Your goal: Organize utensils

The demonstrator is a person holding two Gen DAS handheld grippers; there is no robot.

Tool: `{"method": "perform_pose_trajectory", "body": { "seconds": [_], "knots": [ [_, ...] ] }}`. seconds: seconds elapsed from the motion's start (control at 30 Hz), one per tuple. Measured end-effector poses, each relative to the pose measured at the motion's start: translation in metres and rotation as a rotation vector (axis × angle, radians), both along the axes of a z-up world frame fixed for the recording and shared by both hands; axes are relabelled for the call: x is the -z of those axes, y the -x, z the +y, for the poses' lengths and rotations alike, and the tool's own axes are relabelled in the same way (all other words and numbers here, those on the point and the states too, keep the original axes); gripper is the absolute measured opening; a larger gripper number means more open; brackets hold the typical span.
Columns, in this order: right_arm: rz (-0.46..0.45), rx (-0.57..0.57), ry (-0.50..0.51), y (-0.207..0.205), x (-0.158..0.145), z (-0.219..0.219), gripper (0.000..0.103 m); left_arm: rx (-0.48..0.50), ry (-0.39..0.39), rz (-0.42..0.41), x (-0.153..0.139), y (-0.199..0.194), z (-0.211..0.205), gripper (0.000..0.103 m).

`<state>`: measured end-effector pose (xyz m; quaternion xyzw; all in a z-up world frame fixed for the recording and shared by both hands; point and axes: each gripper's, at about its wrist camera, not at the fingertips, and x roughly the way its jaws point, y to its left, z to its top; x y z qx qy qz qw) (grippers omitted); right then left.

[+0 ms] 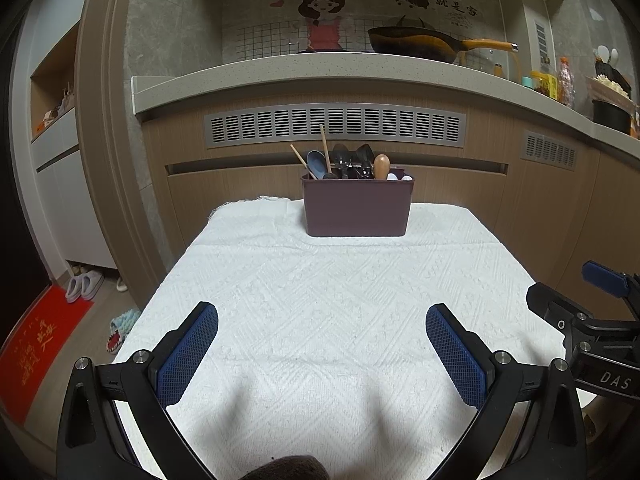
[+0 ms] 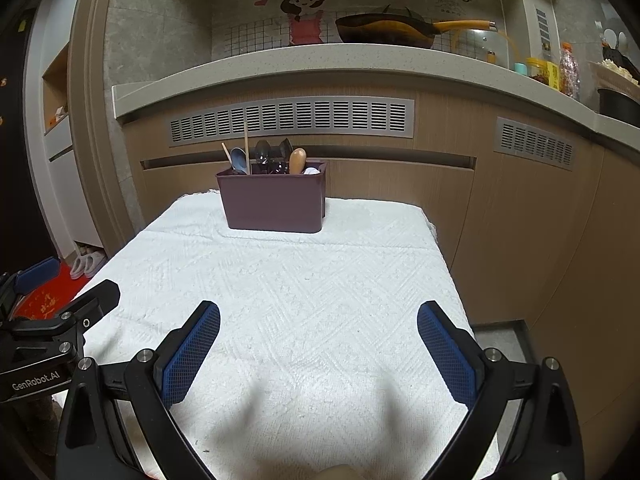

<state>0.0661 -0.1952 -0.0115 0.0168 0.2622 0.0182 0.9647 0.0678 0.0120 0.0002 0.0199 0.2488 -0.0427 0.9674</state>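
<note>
A maroon utensil holder (image 1: 357,208) stands at the far end of a table under a white cloth (image 1: 320,300); it also shows in the right wrist view (image 2: 274,202). Several utensils stand in it: wooden chopsticks (image 1: 325,148), a blue spoon (image 1: 317,162), dark spoons (image 1: 352,160) and a wooden handle (image 1: 381,166). My left gripper (image 1: 322,314) is open and empty above the near part of the cloth. My right gripper (image 2: 319,312) is open and empty beside it; it also shows at the right edge of the left wrist view (image 1: 560,288).
Behind the table runs a kitchen counter (image 1: 320,66) with a dark wok (image 1: 416,42), jars and bottles (image 1: 556,84). Wooden cabinets with vents (image 1: 336,126) sit below. Slippers (image 1: 84,284) and a red mat (image 1: 36,344) lie on the floor at left.
</note>
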Motion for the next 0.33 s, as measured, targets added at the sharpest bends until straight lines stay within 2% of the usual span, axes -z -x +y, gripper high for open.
{"method": "perform_pose_trajectory", "body": {
  "seconds": [0.33],
  "knots": [
    [0.004,0.001,-0.004,-0.0014,-0.0009,-0.0025,0.099,0.005,0.002,0.006,0.0006,-0.0010,-0.0005,0.103]
  ]
}}
